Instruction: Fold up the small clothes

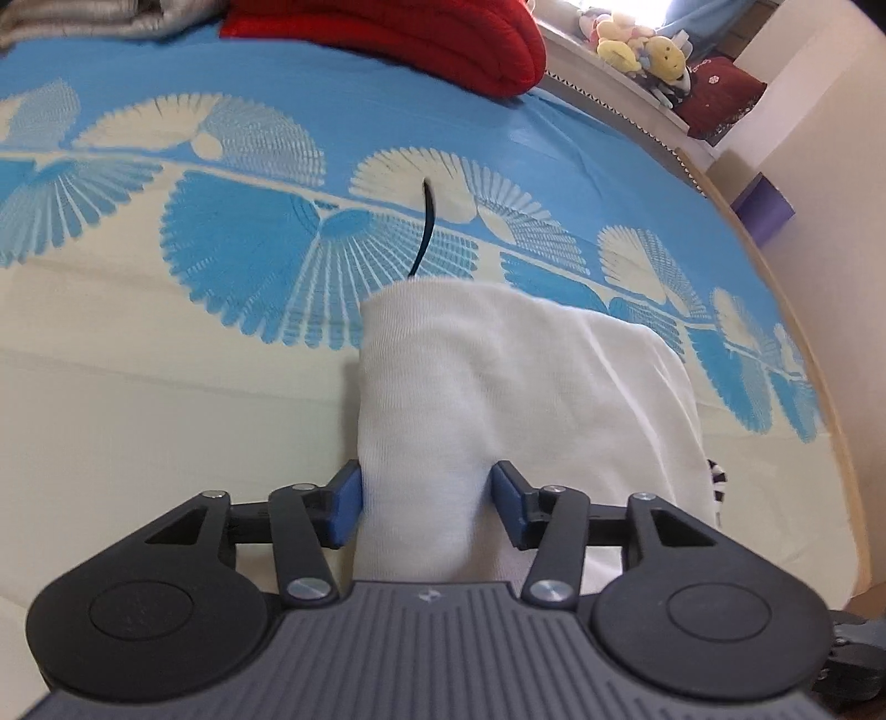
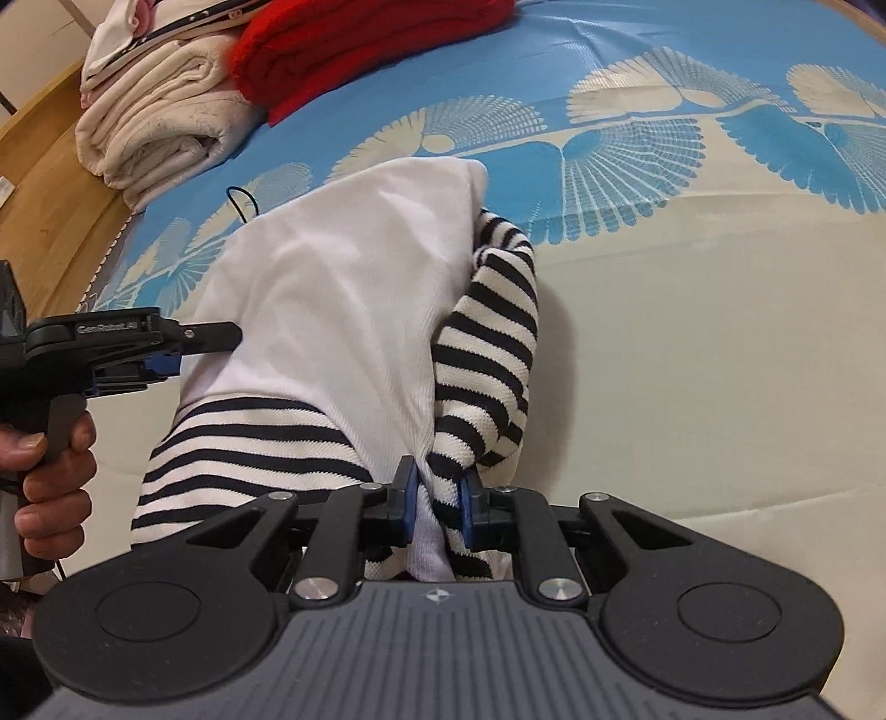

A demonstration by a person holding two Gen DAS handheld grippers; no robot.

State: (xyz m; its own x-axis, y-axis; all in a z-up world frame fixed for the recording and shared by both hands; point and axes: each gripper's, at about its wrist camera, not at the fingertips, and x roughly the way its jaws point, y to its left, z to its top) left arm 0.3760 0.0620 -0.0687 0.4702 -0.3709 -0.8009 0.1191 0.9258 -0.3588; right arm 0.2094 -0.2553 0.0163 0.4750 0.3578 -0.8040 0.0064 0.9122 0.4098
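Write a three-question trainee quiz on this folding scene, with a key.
1. True or false: the right gripper is clamped on the white and black-striped knit garment.
2. Which folded item lies farthest back on the blue fan-patterned bedsheet? A) red knit sweater B) green towel C) grey jeans
3. Fill in: white cloth sits between the blue pads of the ___ gripper.

Key: 1 true; 2 A; 3 left.
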